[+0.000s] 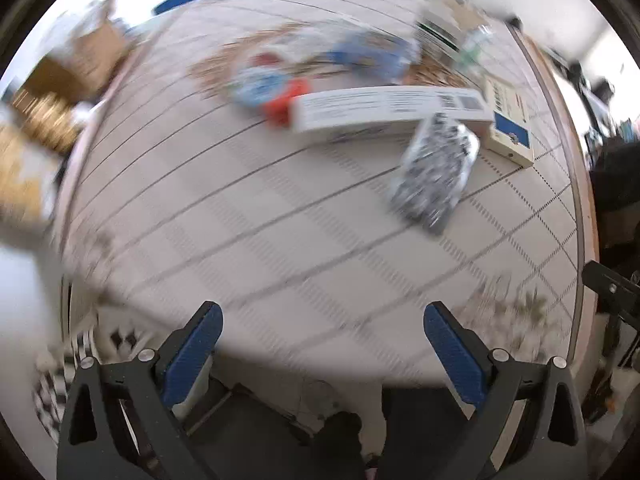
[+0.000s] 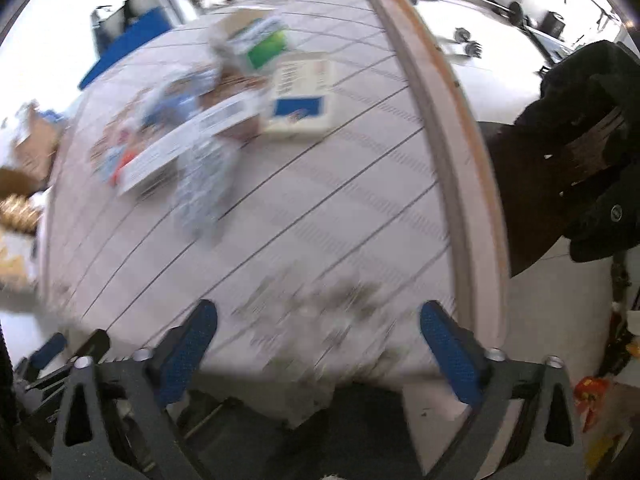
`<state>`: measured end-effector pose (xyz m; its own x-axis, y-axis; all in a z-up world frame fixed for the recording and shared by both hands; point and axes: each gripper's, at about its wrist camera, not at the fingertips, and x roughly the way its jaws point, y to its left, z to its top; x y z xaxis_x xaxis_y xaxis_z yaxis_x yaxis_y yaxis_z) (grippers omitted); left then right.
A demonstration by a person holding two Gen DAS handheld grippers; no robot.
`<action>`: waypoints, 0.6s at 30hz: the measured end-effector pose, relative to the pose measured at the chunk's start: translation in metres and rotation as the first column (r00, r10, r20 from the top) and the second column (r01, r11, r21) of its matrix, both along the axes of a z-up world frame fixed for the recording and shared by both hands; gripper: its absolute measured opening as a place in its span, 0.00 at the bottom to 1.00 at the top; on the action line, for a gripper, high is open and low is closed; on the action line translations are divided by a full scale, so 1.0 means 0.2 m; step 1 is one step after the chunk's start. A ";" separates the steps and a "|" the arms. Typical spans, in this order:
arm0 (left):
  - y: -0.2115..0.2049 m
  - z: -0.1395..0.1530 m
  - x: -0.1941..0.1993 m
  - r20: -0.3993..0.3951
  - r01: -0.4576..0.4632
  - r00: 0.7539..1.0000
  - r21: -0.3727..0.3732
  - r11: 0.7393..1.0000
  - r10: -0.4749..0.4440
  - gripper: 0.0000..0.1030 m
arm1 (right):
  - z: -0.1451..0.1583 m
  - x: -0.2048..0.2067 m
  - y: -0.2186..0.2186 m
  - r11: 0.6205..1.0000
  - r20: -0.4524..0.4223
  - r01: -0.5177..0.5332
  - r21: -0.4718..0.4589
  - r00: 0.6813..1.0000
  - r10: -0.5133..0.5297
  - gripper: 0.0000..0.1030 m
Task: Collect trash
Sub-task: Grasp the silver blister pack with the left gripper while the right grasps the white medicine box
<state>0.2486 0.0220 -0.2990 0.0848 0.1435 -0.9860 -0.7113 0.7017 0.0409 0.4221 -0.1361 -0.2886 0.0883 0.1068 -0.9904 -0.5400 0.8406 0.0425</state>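
Trash lies on a table with a pale lined cloth [image 1: 240, 216]. A crumpled silver and black foil wrapper [image 1: 436, 168] lies in front of a long white carton [image 1: 384, 110]. A cream box with a blue patch [image 1: 508, 124] sits to its right. Blue and red wrappers [image 1: 272, 84] lie behind. My left gripper [image 1: 322, 322] is open and empty above the near table edge. In the right wrist view the foil wrapper [image 2: 204, 184], long carton [image 2: 180, 144] and cream box [image 2: 300, 100] show blurred. My right gripper [image 2: 318, 322] is open and empty.
A green and white carton [image 2: 260, 42] stands at the back of the table. The table's wooden edge [image 2: 452, 152] runs along the right, with a dark jacket on a chair [image 2: 580, 152] beyond it. Cardboard boxes [image 1: 84, 56] stand to the left. The cloth [image 2: 352, 208] also shows in the right wrist view.
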 end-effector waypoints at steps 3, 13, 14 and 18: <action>0.04 -0.13 0.28 -0.041 0.073 0.996 -0.065 0.995 -0.076 0.99 | -0.17 0.27 0.00 0.998 -0.066 0.047 -0.051 0.997 -0.051 0.82; 0.13 -0.39 0.71 -0.095 0.160 0.980 -0.163 0.974 -0.177 0.65 | -0.39 0.75 0.16 0.994 -0.155 0.102 -0.034 0.982 -0.106 0.83; 0.13 -0.39 0.69 -0.079 0.141 0.984 -0.176 0.974 -0.157 0.65 | -0.38 0.76 0.20 0.996 -0.138 0.090 -0.024 0.986 -0.092 0.83; 0.18 -0.39 0.52 -0.121 -0.018 0.993 -0.185 0.983 -0.005 0.65 | -0.39 0.78 0.46 0.997 -0.150 0.070 0.028 0.986 -0.065 0.83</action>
